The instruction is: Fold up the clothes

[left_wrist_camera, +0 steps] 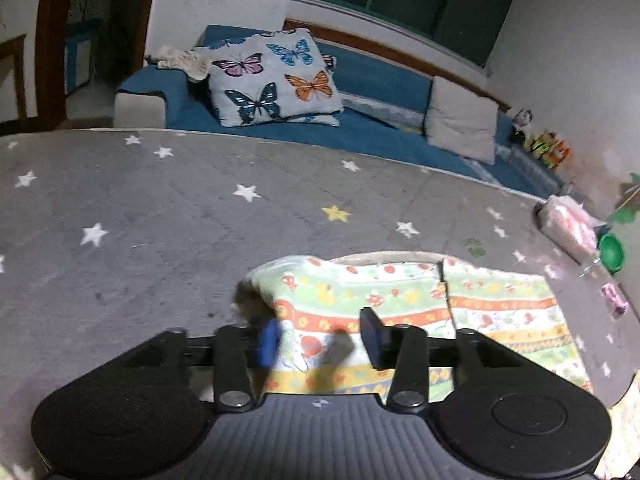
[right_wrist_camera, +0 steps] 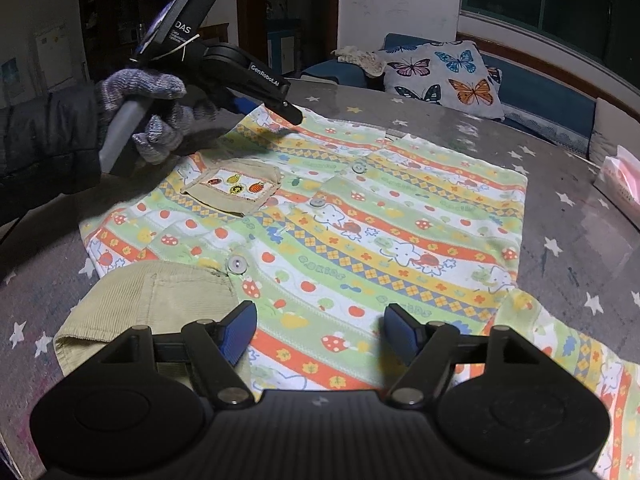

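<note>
Covering the star-printed table [right_wrist_camera: 560,152], a striped child's shirt [right_wrist_camera: 360,232] lies spread front-up, buttoned, one sleeve out flat, so I judge most folding remains. My left gripper [left_wrist_camera: 320,338] hovers parted over its shoulder; my right gripper [right_wrist_camera: 320,332] hangs wide, empty, above its hem.

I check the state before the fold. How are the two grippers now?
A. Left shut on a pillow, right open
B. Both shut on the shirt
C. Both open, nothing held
C: the left gripper and the right gripper both show spread fingers over the patterned shirt, gripping nothing.
</note>
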{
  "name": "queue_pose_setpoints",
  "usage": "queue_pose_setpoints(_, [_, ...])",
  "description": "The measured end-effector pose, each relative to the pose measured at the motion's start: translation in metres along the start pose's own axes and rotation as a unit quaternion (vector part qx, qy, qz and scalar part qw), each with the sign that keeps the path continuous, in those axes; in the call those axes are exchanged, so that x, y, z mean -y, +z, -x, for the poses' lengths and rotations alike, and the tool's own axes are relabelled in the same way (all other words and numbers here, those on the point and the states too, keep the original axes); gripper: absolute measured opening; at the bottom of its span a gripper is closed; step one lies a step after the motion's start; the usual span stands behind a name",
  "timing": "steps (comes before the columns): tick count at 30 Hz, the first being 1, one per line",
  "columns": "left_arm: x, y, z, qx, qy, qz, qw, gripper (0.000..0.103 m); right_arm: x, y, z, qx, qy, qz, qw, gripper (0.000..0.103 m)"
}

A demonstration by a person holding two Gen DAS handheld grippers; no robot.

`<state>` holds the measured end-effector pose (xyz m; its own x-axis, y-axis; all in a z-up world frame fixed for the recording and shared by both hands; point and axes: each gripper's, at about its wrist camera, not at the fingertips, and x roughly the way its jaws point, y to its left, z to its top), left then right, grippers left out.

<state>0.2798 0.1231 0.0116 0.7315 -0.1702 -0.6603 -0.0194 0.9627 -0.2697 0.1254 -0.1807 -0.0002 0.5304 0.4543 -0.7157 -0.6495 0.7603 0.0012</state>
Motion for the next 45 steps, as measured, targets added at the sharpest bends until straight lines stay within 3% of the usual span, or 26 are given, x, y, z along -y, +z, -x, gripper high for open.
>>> queue_pose_setpoints(6, [-0.013,0.01,0.003,0.04,0.002,0.03,0.9987,0.028,0.0,0.0,-0.001,0.0,0.001,-0.002,1.0,0.074])
queue_pose_setpoints(10, [-0.021,0.015,0.0,0.041,0.01,0.036,0.9985,0.027,-0.001,0.001,-0.003,-0.001,0.0,-0.003,1.0,0.075])
queue_pose_setpoints(13, [-0.021,0.015,-0.006,0.037,0.039,0.017,0.9984,0.023,0.0,0.002,-0.003,-0.001,0.001,-0.003,1.0,0.075])
queue_pose_setpoints(14, [-0.021,0.014,-0.008,0.036,0.051,0.01,0.998,0.017,0.0,0.002,-0.003,-0.001,0.001,-0.004,1.0,0.075])
queue_pose_setpoints(18, [-0.021,0.012,-0.013,0.038,0.085,-0.012,0.9956,0.015,-0.001,0.003,-0.003,-0.002,0.0,-0.004,1.0,0.075])
queue_pose_setpoints(25, [-0.01,0.008,0.013,0.05,0.087,-0.034,0.9944,0.019,-0.005,0.005,0.0,-0.003,-0.009,0.007,1.0,0.075])
queue_pose_setpoints(27, [-0.001,0.001,0.029,0.054,0.076,-0.056,0.9941,0.039,-0.007,0.007,0.003,0.003,-0.009,0.01,1.0,0.075])
queue_pose_setpoints(28, [0.004,-0.004,0.035,0.055,0.073,-0.068,0.9935,0.042,-0.009,0.008,0.005,0.006,-0.008,0.011,1.0,0.075])
queue_pose_setpoints(38, [0.052,-0.097,0.094,0.036,0.059,-0.198,0.9778,0.048,-0.024,0.02,0.014,0.034,-0.012,0.019,0.999,0.075])
queue_pose_setpoints(45, [0.073,-0.156,0.118,0.039,0.056,-0.241,0.9682,0.048,-0.036,0.029,0.006,0.035,-0.011,0.027,0.999,0.076])
